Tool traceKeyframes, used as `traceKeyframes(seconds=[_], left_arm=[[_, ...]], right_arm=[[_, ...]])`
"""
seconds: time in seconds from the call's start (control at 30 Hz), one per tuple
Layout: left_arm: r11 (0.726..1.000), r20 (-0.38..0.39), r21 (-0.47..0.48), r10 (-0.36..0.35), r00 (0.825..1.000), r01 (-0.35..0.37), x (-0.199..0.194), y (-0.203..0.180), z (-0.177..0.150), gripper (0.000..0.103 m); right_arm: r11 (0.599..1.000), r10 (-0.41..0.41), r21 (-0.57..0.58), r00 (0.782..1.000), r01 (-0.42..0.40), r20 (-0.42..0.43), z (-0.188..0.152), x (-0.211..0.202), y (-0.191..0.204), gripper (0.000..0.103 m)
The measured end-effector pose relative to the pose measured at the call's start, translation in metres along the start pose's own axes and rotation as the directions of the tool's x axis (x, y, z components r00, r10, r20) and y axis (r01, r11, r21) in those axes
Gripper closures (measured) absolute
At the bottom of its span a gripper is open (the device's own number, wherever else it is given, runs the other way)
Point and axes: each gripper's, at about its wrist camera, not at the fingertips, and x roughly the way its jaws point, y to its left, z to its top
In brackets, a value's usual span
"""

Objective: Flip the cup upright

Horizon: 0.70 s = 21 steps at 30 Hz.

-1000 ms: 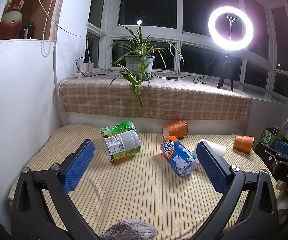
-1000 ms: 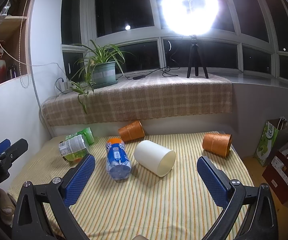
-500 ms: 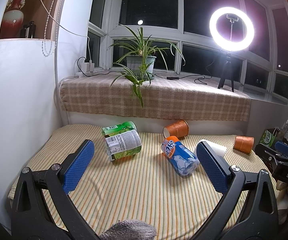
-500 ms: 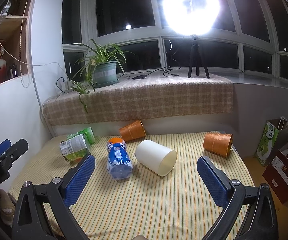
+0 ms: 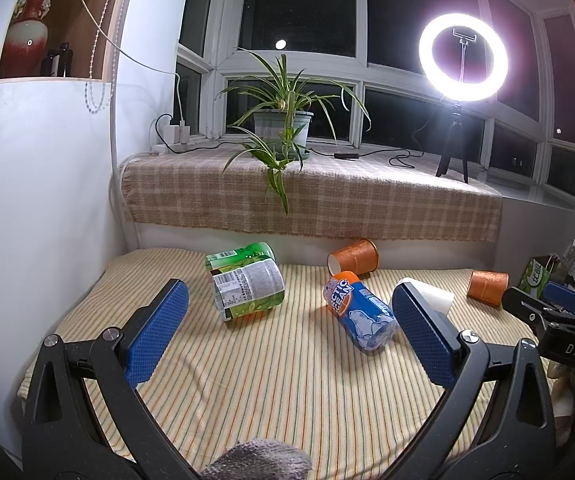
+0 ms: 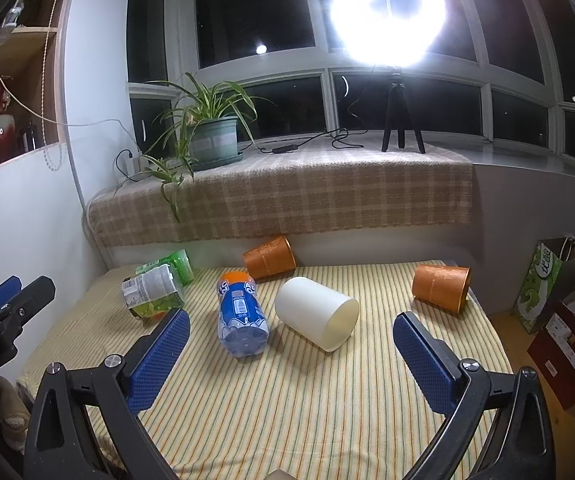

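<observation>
A white cup (image 6: 316, 313) lies on its side on the striped cloth, mouth toward the front right; in the left wrist view (image 5: 431, 295) my right finger partly hides it. One orange cup (image 6: 268, 257) (image 5: 354, 256) lies on its side by the back ledge. Another orange cup (image 6: 442, 287) (image 5: 486, 286) lies at the right edge. My right gripper (image 6: 290, 356) is open and empty, in front of the white cup. My left gripper (image 5: 290, 330) is open and empty, short of the bottles.
A blue bottle (image 6: 241, 315) (image 5: 361, 314) lies left of the white cup. A green-labelled jar (image 6: 154, 289) (image 5: 247, 289) and a green can (image 5: 243, 255) lie further left. A checked ledge (image 6: 287, 196) holds a plant and ring light. Boxes (image 6: 543, 284) stand beyond the right edge.
Both views shift very slightly; the objects have not moved and both grippers stay open.
</observation>
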Motion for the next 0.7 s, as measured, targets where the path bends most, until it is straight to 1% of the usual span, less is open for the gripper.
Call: traceKeyframes(seconds=[0.3,0.47,0.57,0.7], left_arm=[[1.0,0.001,0.002,0.001,1.0,-0.001,-0.001,0.008,-0.002,0.0],[1.0,-0.03,-0.003,0.0,1.0,0.0,0.002,0.022,-0.009,0.0],[1.0,-0.057,-0.01,0.005,0.998,-0.006,0.003,0.028,-0.014,0.0],[0.999,-0.089,-0.03,0.024,0.996,-0.026,0.004,0.041,-0.023,0.0]], right_arm=[[0.999,0.033,-0.012,0.999,-0.033,-0.042,0.006,0.017,0.002,0.0],[0.997,0.073,-0.034,0.994,-0.076,-0.081,0.014,0.035,0.007,0.0],[0.992,0.107,-0.047,0.987,-0.113,-0.122,0.02,0.052,0.012,0.0],[0.981,0.167,-0.069,0.967,-0.183,-0.192,0.031,0.081,0.023,0.0]])
